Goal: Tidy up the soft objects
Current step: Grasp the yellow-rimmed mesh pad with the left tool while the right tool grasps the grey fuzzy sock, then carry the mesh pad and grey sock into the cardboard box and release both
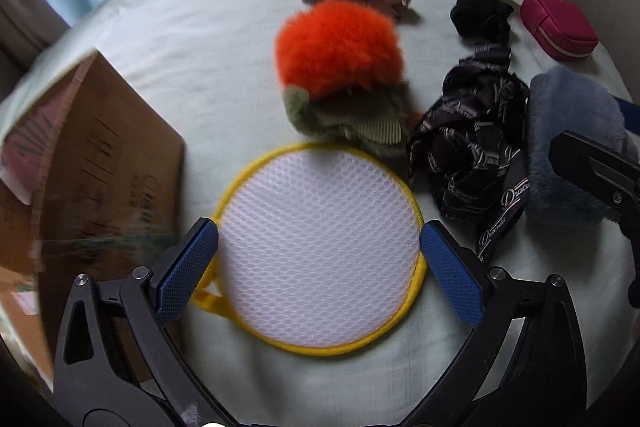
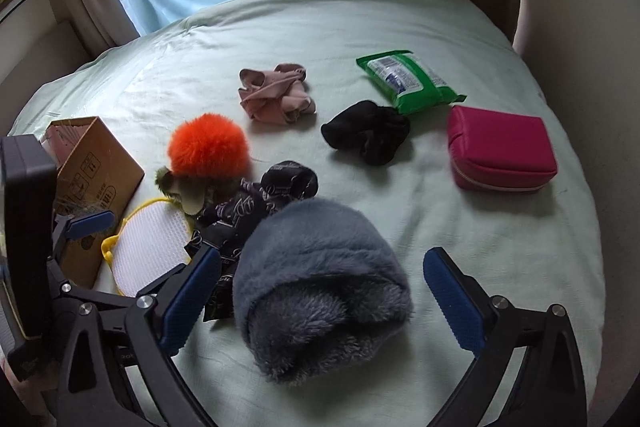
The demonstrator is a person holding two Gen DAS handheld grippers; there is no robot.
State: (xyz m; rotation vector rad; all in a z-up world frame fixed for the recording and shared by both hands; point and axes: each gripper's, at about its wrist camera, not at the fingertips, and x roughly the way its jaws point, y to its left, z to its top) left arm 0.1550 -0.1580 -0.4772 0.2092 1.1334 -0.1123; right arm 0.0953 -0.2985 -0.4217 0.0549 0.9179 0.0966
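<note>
- Grippers first: the left gripper (image 1: 319,255) hangs with jaws spread wide on either side of the round white mesh pad with a yellow rim (image 1: 320,251), grasping nothing — likely lined up to pinch it.
- The right gripper (image 2: 322,301) is likewise released, straddling the grey-blue fluffy hat (image 2: 320,287), probably its pick.
- All soft things lie loose on the pale green bedsheet (image 2: 400,19); the brown cardboard box (image 1: 100,167) stands at its left edge, just beside the pad — seemingly the bin for them.
- Count: 1 orange fur pompom on olive knit (image 1: 340,47), 1 black printed scarf (image 1: 472,151), 1 black scrunchie (image 2: 366,131), 1 dusty-pink cloth bundle (image 2: 276,95), 1 green wipes packet (image 2: 408,79), 1 magenta zip pouch (image 2: 500,147), 1 pad, 1 hat, 1 box.
</note>
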